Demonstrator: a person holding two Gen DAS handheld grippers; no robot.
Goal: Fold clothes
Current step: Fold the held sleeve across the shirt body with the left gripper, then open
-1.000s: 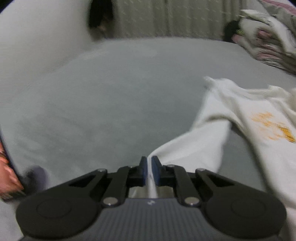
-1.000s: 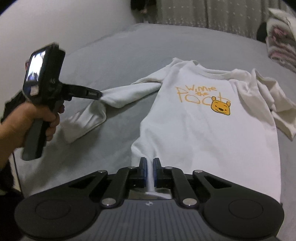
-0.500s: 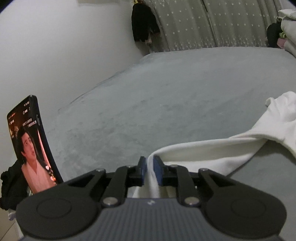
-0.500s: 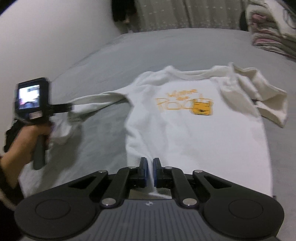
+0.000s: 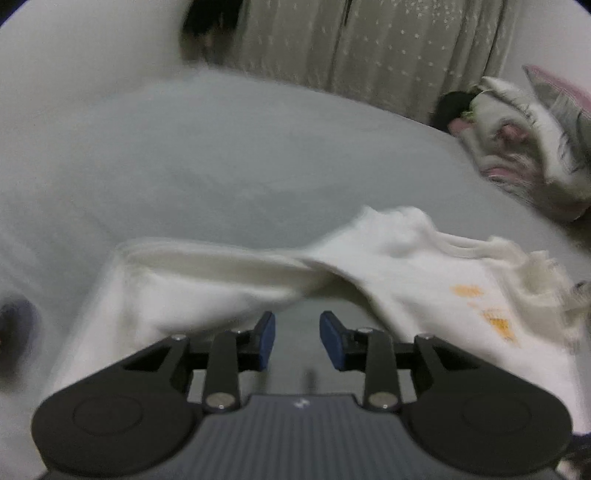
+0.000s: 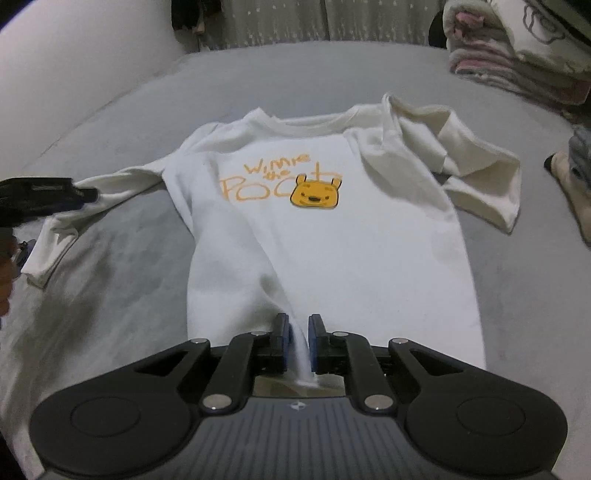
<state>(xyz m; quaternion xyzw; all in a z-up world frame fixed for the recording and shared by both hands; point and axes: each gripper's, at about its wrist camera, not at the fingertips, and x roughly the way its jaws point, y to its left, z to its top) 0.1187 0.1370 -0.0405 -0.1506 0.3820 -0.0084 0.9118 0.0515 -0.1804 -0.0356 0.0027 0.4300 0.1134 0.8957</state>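
Tools fill the bottom of both wrist views, two in all, each angled down toward the grey bed (image 6: pixel 122 295). In the right wrist view the right tool (image 6: pixel 296 341) sits at the lower centre with its blue pads a narrow way apart and opening; a pinched fold of the hem of the one white sweatshirt (image 6: pixel 325 236) runs up between them, but whether the pads are pressing on it cannot be told. That sweatshirt lies face up on the bed, spreading from the lower centre toward the middle of the frame, with one orange bear face and orange lettering on the chest. It has two sleeves: one stretched out to the left edge of the frame, one crumpled at the right. At the left edge the left tool (image 6: pixel 86 194) reaches in level beside the stretched sleeve, carried by a hand (image 6: pixel 4 273) barely in view. In the blurred left wrist view, the left tool (image 5: pixel 297 334) has its pads parted moderately and opening, with only grey bed between them and the sleeve just beyond. A pile of folded bedding (image 6: pixel 517 55) sits at the upper right, before one pale curtain (image 6: pixel 280 22).
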